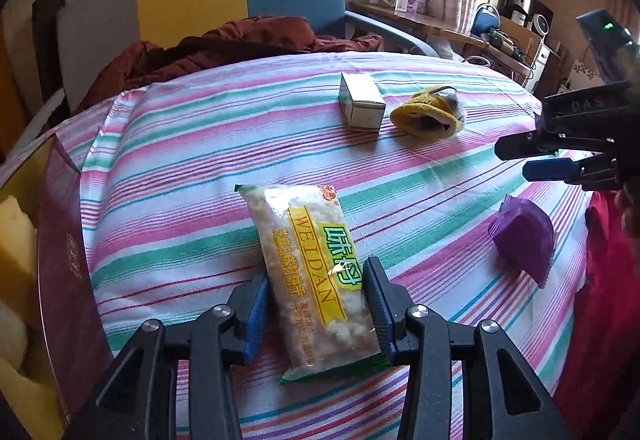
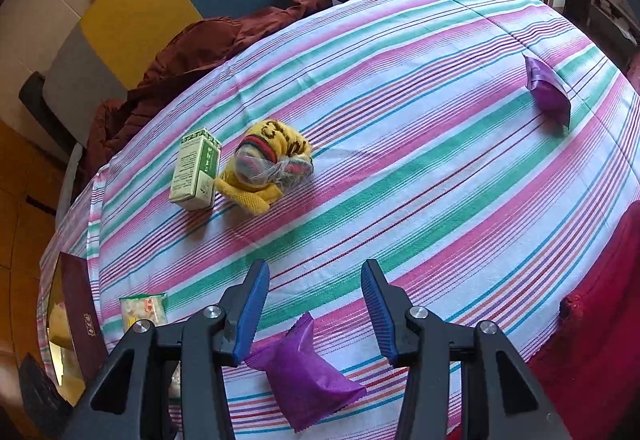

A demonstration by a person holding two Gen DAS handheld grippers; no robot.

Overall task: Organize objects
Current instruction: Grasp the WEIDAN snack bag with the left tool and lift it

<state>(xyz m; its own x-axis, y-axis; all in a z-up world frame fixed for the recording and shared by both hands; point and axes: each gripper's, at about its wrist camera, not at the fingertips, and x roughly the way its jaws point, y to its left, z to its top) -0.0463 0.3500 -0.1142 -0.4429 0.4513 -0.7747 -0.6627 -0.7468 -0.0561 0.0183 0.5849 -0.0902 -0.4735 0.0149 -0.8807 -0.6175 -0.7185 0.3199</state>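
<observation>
The left gripper (image 1: 316, 304) has its jaws clamped on the biscuit pack (image 1: 316, 276), carried just beside the maroon box (image 1: 68, 280); placing it there is the likely next move. The right gripper (image 2: 316, 304) hovers with jaws apart and empty above a purple packet (image 2: 304, 368). The box interior is cut off.

We see a pink, green and white striped tablecloth (image 2: 400, 119), purple packets (image 2: 304, 372), a yellow knitted sock (image 2: 256, 195) and a green-and-white box (image 2: 196, 169).
</observation>
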